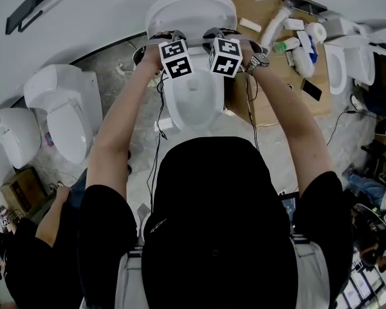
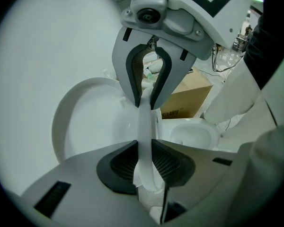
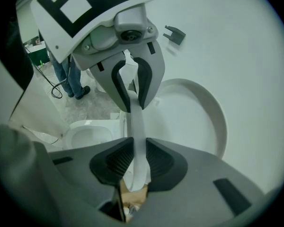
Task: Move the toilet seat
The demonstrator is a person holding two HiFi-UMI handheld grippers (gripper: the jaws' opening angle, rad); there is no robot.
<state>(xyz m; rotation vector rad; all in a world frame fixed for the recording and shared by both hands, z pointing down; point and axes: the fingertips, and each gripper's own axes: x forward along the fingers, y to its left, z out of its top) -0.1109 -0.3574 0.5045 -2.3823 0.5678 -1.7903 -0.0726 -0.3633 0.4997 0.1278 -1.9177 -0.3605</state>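
The white toilet [image 1: 193,95] stands in the middle of the head view, its lid [image 1: 190,10] up against the wall. Both grippers hold the thin white seat ring on edge above the bowl. My left gripper [image 1: 170,45] is shut on the seat [image 2: 143,122], which runs as a narrow strip between its dark pads [image 2: 125,162]. My right gripper [image 1: 222,42] is shut on the same seat [image 3: 137,126], a little further along. Each gripper view shows the other gripper clamped on the strip, with the lid [image 2: 85,122] [image 3: 194,122] behind and the bowl [image 2: 194,134] [image 3: 87,134] below.
More toilets stand at the left [image 1: 64,108] [image 1: 13,134] and the right [image 1: 347,60]. A cardboard sheet [image 1: 270,108] to the right carries bottles and a phone [image 1: 311,89]. Another person [image 1: 45,237] is at the lower left. Cables trail on the floor.
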